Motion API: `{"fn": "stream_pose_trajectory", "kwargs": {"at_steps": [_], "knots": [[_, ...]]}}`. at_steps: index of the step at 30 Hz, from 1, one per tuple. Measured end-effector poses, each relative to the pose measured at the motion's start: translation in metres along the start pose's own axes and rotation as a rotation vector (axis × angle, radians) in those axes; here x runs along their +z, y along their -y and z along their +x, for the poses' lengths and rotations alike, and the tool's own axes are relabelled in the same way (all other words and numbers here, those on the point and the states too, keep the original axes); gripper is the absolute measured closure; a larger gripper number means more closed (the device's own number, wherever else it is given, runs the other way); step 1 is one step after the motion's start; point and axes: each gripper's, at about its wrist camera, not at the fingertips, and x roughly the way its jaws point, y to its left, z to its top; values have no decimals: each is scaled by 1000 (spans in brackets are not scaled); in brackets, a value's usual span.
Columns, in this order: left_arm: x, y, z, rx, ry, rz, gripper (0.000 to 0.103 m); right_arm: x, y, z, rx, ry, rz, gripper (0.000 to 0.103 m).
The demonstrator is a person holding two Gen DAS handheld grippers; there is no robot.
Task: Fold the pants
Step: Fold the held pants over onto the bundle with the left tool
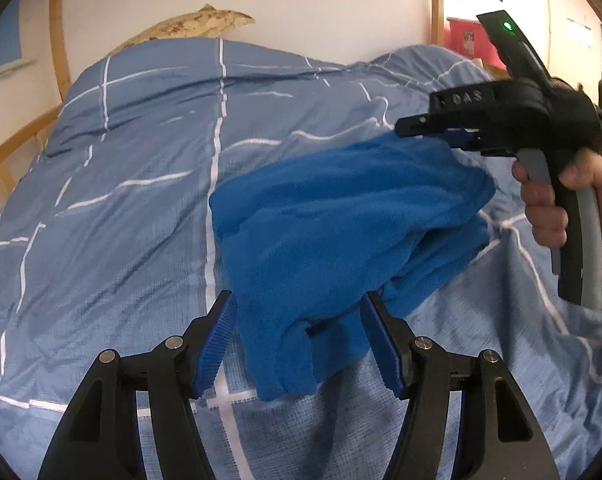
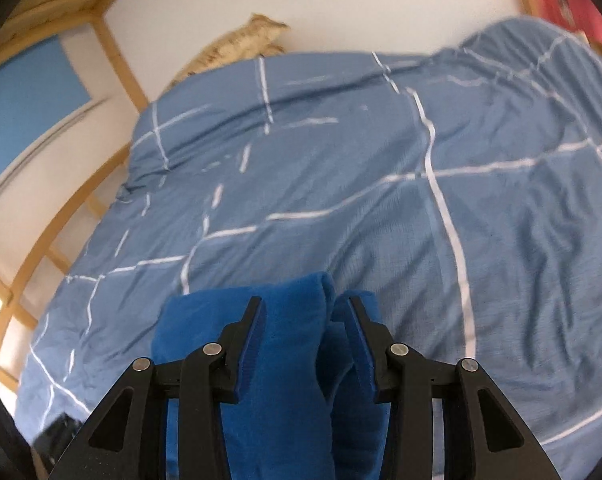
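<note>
The blue fleece pants (image 1: 341, 220) hang bunched above the bed. In the left wrist view my right gripper (image 1: 441, 136) is shut on their upper right end and holds it up. My left gripper (image 1: 299, 308) is open, with its blue pads on either side of the pants' lower hanging fold, not pinching it. In the right wrist view the pants (image 2: 289, 360) fill the gap between the right gripper's (image 2: 305, 308) jaws and drape down below them.
A blue duvet with white lines (image 1: 141, 200) covers the bed. A wooden bed frame (image 1: 57, 40) stands at the left against a white wall. A patterned pillow (image 1: 197, 24) lies at the far edge. A red box (image 1: 465, 36) is at the back right.
</note>
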Motion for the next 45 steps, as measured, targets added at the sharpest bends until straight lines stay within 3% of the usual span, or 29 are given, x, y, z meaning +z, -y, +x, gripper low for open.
{"fn": "stream_pose_trajectory", "kwargs": {"at_steps": [2,5,7,9,11,16,18,24,31,34,35,37,45], "knots": [[-2,2,2,-7,-10,13,40,-2,0,6,-11,-27,-5,61],[-5,0,9,45,-21,16,41,-5,1,14,-15,-47,4,61],[-6,-4,12,45,-34,2,46,-4,-1,11,5,-35,-6,70],[-8,-8,16,41,-51,-9,55,-3,-5,6,-21,-22,-41,88],[-11,-9,19,63,-61,-4,70,-2,-8,-3,-16,-4,-56,92],[-15,-12,18,68,-62,-12,81,-4,-27,-43,-60,101,-146,94],[-17,-9,18,76,-67,7,82,-2,-27,-48,-89,121,-151,95],[-23,1,20,119,-73,91,82,-7,-3,-20,-190,35,-118,95],[-23,4,21,141,-68,117,81,-18,9,-19,-191,32,-96,93],[-23,5,20,142,-66,120,80,-24,4,-40,-199,69,-91,71],[-23,6,20,145,-67,121,80,-29,2,-53,-178,104,-90,66],[-23,8,18,149,-61,126,80,-39,-1,-67,-134,116,-85,66],[-22,12,15,166,-62,126,80,-66,20,-57,-41,15,21,68]]}}
